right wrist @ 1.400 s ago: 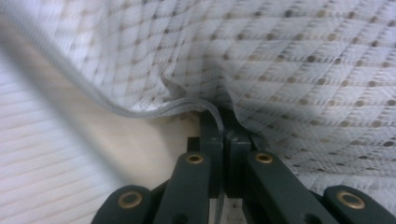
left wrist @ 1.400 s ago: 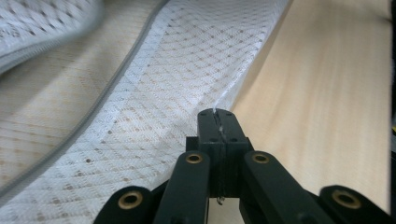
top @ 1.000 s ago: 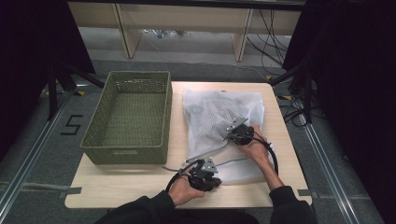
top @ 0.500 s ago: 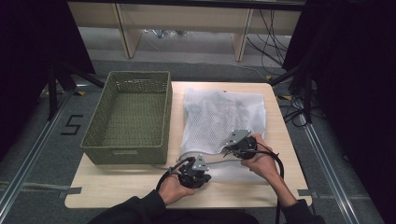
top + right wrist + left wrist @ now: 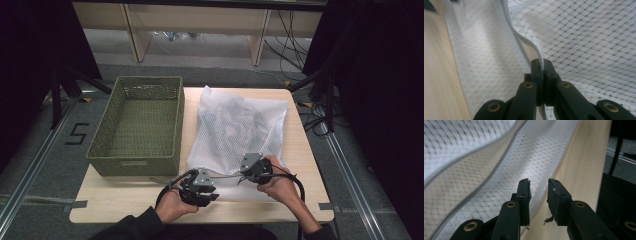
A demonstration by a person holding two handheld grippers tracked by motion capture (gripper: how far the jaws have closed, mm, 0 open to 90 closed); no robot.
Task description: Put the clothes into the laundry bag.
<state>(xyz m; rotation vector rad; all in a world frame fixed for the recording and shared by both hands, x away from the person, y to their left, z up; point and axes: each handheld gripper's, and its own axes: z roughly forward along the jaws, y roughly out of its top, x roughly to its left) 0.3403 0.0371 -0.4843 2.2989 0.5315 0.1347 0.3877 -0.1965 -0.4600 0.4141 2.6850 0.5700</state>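
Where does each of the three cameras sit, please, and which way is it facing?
High view: above the person's side, looking forward and down on the table, basket and mesh bag; forearms, hands and both grippers show.
Left gripper view: on the left gripper, looking along its parted jaws over the bag's edge.
Right gripper view: on the right gripper, its jaws shut on the bag's hem.
Both gripper views share the white mesh.

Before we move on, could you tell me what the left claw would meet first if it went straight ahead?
Probably the white mesh laundry bag on the wooden table; its open jaws point along the bag's near edge.
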